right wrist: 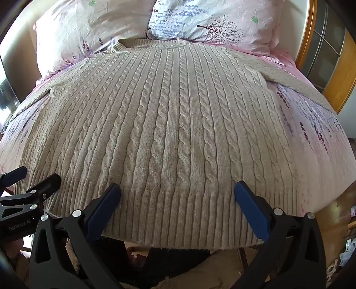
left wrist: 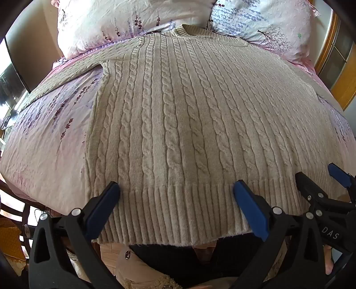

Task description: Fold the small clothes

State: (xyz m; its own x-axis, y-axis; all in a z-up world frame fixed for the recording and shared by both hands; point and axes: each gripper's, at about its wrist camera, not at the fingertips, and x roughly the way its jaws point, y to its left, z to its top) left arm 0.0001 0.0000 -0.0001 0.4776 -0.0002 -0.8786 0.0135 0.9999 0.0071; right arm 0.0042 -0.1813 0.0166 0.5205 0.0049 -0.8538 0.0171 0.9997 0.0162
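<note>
A beige cable-knit sweater (left wrist: 178, 115) lies flat on the bed, collar away from me, ribbed hem hanging over the near edge; it also fills the right wrist view (right wrist: 169, 133). My left gripper (left wrist: 175, 189) is open, its blue-padded fingers spread over the left part of the hem, holding nothing. My right gripper (right wrist: 176, 190) is open over the right part of the hem, also empty. The right gripper shows at the right of the left wrist view (left wrist: 320, 177), and the left gripper shows at the left of the right wrist view (right wrist: 33, 177). One sleeve (left wrist: 64, 77) stretches left, the other (right wrist: 296, 80) right.
The bed (left wrist: 44, 142) has a pink floral sheet. Two floral pillows (left wrist: 124, 20) (right wrist: 213, 22) lie behind the collar. A wooden frame (right wrist: 333, 73) stands at the right. A dark screen (left wrist: 9, 73) is at the left. The person's legs are below the hem.
</note>
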